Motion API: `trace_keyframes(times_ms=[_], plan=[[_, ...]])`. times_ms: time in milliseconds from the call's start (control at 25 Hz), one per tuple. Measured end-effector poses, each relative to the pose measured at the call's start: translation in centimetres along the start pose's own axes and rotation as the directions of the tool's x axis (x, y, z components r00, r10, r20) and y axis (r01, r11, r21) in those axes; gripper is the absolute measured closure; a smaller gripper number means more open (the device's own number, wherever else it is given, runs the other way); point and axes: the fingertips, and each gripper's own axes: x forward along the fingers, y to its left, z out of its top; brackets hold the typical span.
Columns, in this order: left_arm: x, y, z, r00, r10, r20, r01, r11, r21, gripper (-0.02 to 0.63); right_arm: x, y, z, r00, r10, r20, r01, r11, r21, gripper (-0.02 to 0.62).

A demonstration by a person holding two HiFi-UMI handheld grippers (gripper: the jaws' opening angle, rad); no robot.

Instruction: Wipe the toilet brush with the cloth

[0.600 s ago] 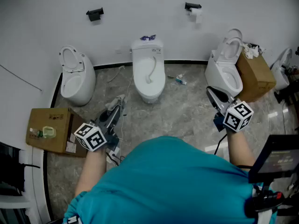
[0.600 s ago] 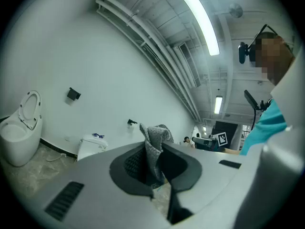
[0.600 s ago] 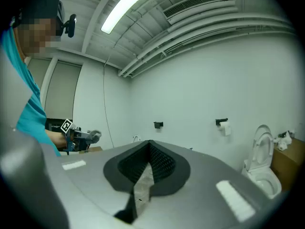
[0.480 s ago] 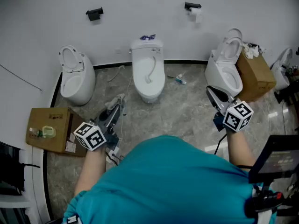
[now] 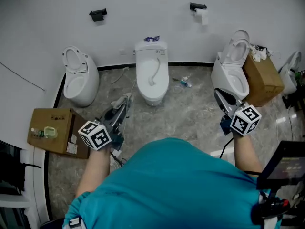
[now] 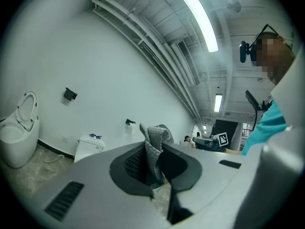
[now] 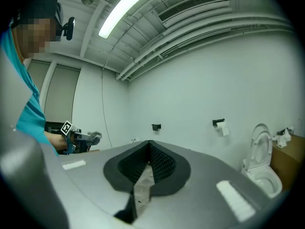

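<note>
The head view alone takes in the grey floor (image 5: 190,111) and what stands on it. A cardboard box (image 5: 50,130) sits far left beside the left toilet (image 5: 81,82), whose seat is up. The left tool (image 5: 123,104) points level towards the middle toilet (image 5: 151,75). A thin curved thing (image 5: 154,73) lies on that toilet's closed lid, too small to tell whether it is the toilet brush. Only the left gripper view shows the grip plainly: the pads are closed on a grey cloth (image 6: 153,144), which sticks up in a crumpled peak above them. Further right, the right gripper view shows the right tool (image 7: 147,161) with its jaws together and nothing between them. That tool points level near the right toilet (image 5: 228,73), beside a second box (image 5: 261,78).
</note>
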Motion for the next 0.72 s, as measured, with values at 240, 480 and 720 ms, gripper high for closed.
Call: trace_keyframes(times_ms=[240,480,720], plan=[[3.9,-3.4,-1.7,1.0,-0.001,-0.019,0.001,1.0,-0.007,0.568,-2.3,-2.9,0.9,0.999,0.041,0.001,-0.041,0.999,-0.011,0.6],[8.7,-6.6,-3.0,0.997,-0.021,-0.068,0.018,0.999,-0.041,0.568,-3.9,-6.5,1.4,0.997,0.071,-0.024,-0.071,0.997,0.009,0.6],[10.1,-4.8,-3.6,0.995,-0.032,-0.095,0.027,0.998,-0.053,0.568,-2.6,-7.6,0.3,0.997,0.061,-0.039,-0.06,0.998,0.014,0.6]])
